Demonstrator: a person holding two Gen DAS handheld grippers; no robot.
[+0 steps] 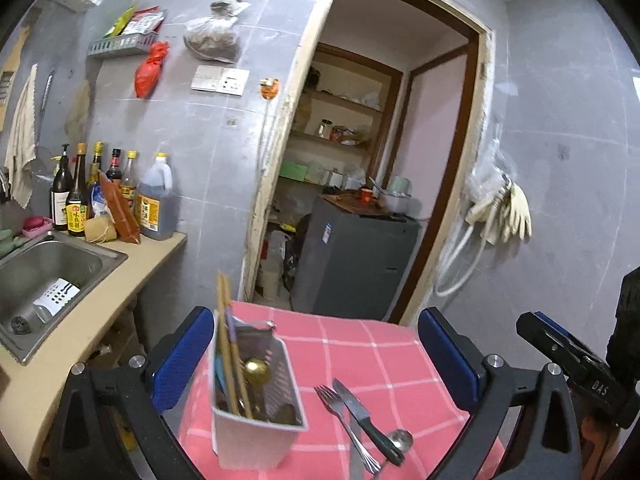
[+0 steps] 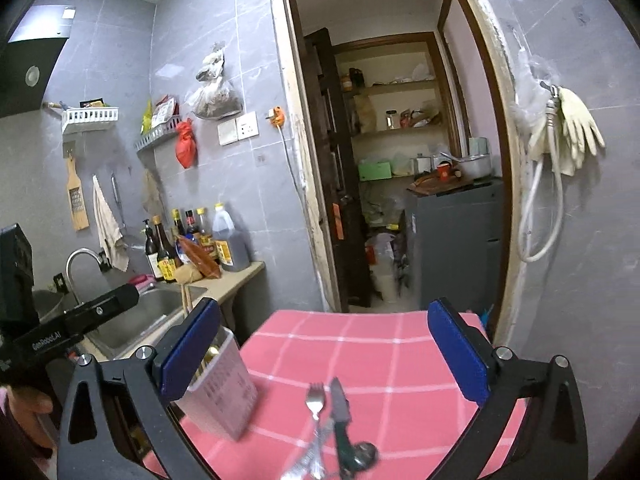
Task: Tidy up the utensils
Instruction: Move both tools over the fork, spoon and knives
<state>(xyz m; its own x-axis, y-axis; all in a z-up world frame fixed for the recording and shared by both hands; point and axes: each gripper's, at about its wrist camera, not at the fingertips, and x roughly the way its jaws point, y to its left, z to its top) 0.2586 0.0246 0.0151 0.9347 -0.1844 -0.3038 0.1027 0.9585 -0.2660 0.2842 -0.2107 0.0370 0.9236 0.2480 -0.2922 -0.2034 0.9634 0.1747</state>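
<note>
A white perforated utensil caddy stands on the pink checked tablecloth, holding chopsticks and a gold spoon. To its right a fork, a dark-handled knife and a small ladle lie together on the cloth. My left gripper is open wide. The caddy shows just inside its left finger, with no pad pressing on it. My right gripper is open wide too, with nothing held. The fork and knife lie below it, and the caddy is by its left finger.
A steel sink and a counter with several sauce bottles are on the left. Beyond the table's far edge is a doorway with a grey cabinet. Rubber gloves hang on the right wall.
</note>
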